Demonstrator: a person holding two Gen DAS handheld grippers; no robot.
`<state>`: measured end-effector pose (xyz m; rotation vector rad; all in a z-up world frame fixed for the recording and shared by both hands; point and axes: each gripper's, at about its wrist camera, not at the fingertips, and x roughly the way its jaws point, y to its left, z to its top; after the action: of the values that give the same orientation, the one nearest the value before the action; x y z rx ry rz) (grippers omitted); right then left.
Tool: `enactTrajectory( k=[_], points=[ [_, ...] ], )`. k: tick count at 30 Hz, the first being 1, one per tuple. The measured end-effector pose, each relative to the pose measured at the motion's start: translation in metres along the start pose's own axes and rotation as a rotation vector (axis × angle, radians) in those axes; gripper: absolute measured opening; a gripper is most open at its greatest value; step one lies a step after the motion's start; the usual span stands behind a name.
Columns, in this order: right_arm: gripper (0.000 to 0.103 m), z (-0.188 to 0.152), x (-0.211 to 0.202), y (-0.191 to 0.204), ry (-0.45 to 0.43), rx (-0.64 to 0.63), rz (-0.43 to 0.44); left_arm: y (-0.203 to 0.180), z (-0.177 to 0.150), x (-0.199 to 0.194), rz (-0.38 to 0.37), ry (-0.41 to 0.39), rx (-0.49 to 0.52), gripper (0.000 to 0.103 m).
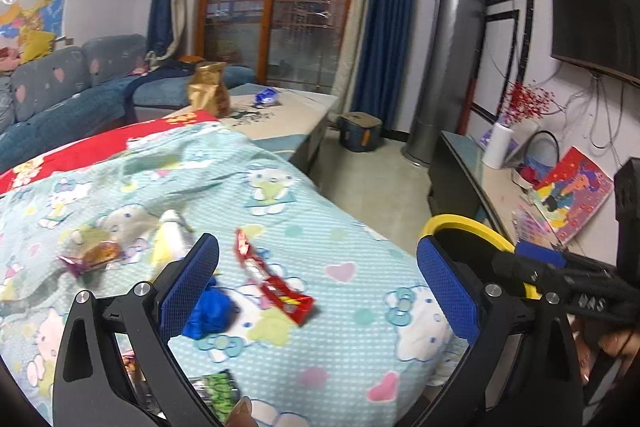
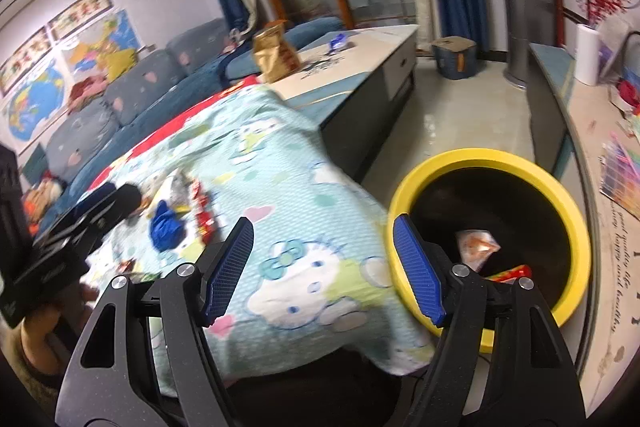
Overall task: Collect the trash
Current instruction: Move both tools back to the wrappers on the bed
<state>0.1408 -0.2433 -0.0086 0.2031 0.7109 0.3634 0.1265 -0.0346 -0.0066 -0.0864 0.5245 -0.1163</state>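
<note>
A living room with a blue sofa (image 1: 60, 87), a glass sliding door and a low surface (image 1: 280, 115) draped at the near end in a pale blue cartoon-print cloth (image 1: 320, 347). On the cloth lies a long red wrapper (image 1: 272, 283), its long axis running from far left to near right. Just left of it sits a crumpled blue wrapper (image 1: 210, 309), and farther left a purple-edged snack packet (image 1: 90, 257) and a white wrapper (image 1: 170, 235). The left tongs (image 1: 318, 285) hang wide open above the red wrapper, empty. The right tongs (image 2: 324, 269) are likewise spread and empty, over the cloth's edge beside a yellow-rimmed bin (image 2: 576, 227) holding an orange packet (image 2: 478, 245).
</note>
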Motion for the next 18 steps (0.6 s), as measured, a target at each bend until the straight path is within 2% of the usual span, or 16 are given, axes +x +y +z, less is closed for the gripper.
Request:
enactTrajectory(
  k=[18],
  points=[
    [0.064, -0.032, 0.023, 0.099, 0.093, -0.144, 0.160, 0.066, -0.003, -0.017, 0.156, -0.020, -0.085, 0.096]
  ],
)
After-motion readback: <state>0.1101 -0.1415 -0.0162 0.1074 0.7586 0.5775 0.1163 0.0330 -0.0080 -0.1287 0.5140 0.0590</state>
